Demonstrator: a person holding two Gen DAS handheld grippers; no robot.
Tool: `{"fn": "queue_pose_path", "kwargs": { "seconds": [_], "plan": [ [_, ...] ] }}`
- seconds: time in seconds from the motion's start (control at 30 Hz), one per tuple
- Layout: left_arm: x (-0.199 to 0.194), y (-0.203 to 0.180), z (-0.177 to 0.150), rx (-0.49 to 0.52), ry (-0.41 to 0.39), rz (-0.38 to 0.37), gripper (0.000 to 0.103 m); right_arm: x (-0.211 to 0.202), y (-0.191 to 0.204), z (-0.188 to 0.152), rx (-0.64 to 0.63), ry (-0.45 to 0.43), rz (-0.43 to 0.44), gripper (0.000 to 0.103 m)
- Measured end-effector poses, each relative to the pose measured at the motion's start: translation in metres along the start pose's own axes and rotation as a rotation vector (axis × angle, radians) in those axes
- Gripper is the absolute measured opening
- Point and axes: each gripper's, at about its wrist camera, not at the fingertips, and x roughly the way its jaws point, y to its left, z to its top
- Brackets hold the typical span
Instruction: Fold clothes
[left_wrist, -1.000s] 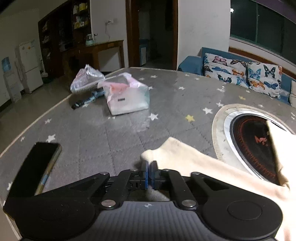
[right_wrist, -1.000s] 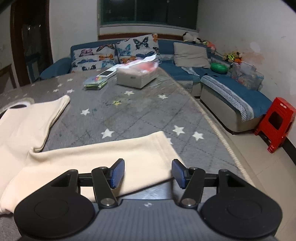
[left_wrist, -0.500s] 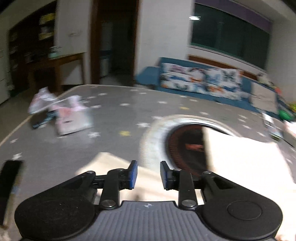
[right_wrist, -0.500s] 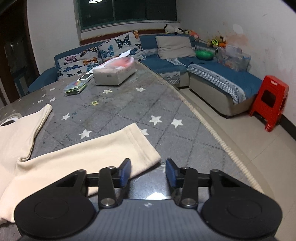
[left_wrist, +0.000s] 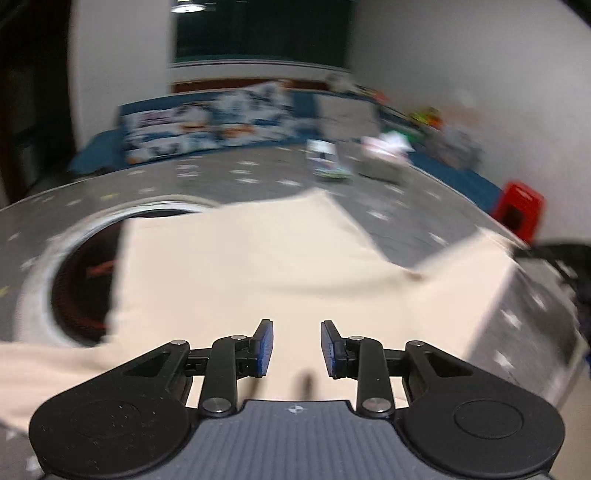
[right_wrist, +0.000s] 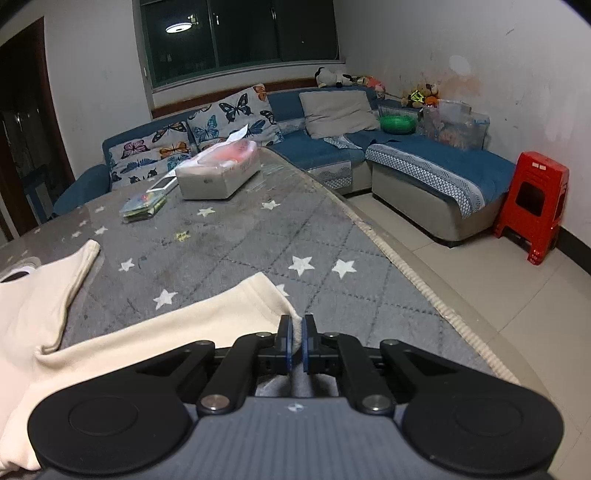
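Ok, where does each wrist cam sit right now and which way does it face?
Left wrist: on the open left gripper, looking across the cream garment toward the sofa; blurred; only its own fingers show.
Right wrist: on the right gripper, shut on the sleeve cuff, facing the table edge, sofa and red stool.
Shared: garment, star-patterned table, sofa, stool.
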Motion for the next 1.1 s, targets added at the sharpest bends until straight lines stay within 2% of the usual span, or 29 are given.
{"fn": "queue_pose_path", "kwargs": {
  "seconds": [0.13,0.23,0.57,0.77,0.9,1.1],
  "plan": [
    [0.014,-0.032,-0.007,0.075,0.035,-0.056,0.031,0.003,-0.002,-0.003,0.011,0.002,0.002,0.004],
    [0.017,-0.043,-0.01,0.092,0.039,-0.078,0.031,0.0,-0.004,-0.002,0.025,-0.008,0.015,0.004],
    [0.023,-0.053,-0.015,0.111,0.03,-0.109,0.032,-0.058,0.018,0.028,-0.022,-0.139,0.123,0.004],
    [-0.004,-0.022,-0.011,0.032,-0.027,-0.083,0.038,-0.101,0.076,0.047,-0.151,-0.205,0.263,0.004],
    [-0.027,0.013,-0.014,-0.032,-0.074,-0.018,0.041,-0.128,0.119,0.057,-0.245,-0.241,0.364,0.004],
    [-0.057,0.062,-0.03,-0.143,-0.109,0.075,0.043,-0.143,0.207,0.056,-0.412,-0.23,0.542,0.004]
  ]
}}
